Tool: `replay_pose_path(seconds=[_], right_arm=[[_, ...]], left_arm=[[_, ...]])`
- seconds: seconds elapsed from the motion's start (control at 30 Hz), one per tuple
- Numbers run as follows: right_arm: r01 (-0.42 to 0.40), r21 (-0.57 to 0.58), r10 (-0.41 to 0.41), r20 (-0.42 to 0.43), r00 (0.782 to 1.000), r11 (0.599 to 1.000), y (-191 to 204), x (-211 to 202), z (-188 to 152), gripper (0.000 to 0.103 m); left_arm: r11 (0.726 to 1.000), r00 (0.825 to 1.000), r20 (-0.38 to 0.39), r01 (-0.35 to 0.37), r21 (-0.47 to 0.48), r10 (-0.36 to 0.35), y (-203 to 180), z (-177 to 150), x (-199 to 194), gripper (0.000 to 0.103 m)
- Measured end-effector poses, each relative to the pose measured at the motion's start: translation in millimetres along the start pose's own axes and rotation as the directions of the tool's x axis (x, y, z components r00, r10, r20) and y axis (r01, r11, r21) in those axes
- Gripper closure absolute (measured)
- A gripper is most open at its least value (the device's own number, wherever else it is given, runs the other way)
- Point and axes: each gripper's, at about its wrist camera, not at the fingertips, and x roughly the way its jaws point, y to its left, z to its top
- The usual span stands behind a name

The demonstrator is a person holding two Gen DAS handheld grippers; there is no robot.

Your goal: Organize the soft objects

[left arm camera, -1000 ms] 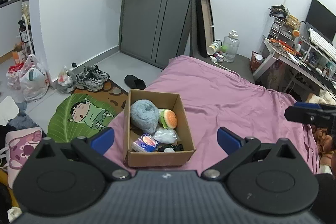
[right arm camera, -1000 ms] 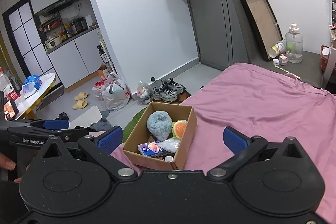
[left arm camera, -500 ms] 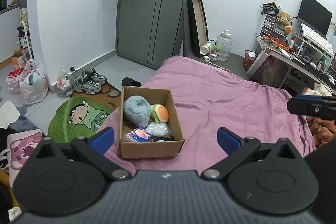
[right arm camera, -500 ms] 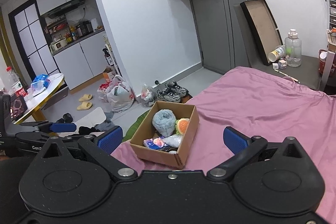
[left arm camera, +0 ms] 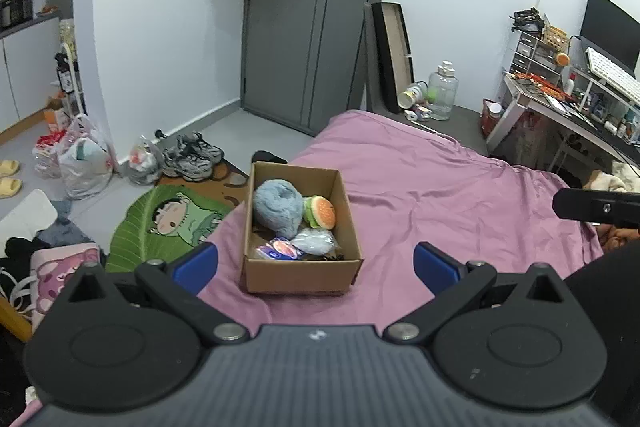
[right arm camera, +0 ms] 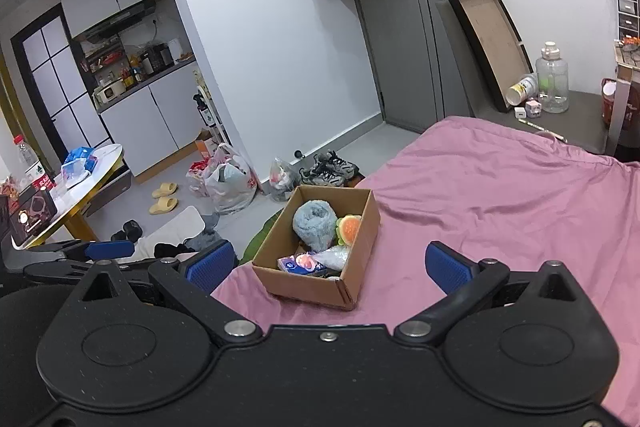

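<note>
A cardboard box (left arm camera: 300, 277) (right arm camera: 308, 287) sits near the left edge of the pink bed (left arm camera: 440, 195). Inside lie a fluffy blue-grey plush (left arm camera: 276, 207) (right arm camera: 314, 225), a burger plush (left arm camera: 320, 213) (right arm camera: 350, 229), a clear bagged soft item (left arm camera: 314, 241) and a blue-pink packet (left arm camera: 278, 250). My left gripper (left arm camera: 316, 265) is open and empty, held back from and above the box. My right gripper (right arm camera: 328, 263) is open and empty, also back from the box. Each gripper shows at the edge of the other's view.
Left of the bed on the floor lie a green cartoon mat (left arm camera: 168, 223), sneakers (left arm camera: 194, 157), plastic bags (left arm camera: 76, 163) and clothes. A desk (left arm camera: 568, 107) stands at the far right, a grey door (left arm camera: 312, 39) behind, a round table (right arm camera: 76, 183) at left.
Both grippers have pulled back and risen away from the box, which now looks smaller and farther. Both stay open and empty.
</note>
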Motion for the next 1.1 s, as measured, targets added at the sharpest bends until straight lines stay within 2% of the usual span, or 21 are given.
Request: replay_pose_path(seconds=[1.1], right_arm=[[0.0, 0.008, 0.0, 0.004, 1.0, 1.0, -2.9, -3.0, -5.3, 0.0]], left_arm=[[0.999, 1.0, 0.021, -0.015, -0.029, 0.016, 8.5, -3.2, -3.4, 0.0]])
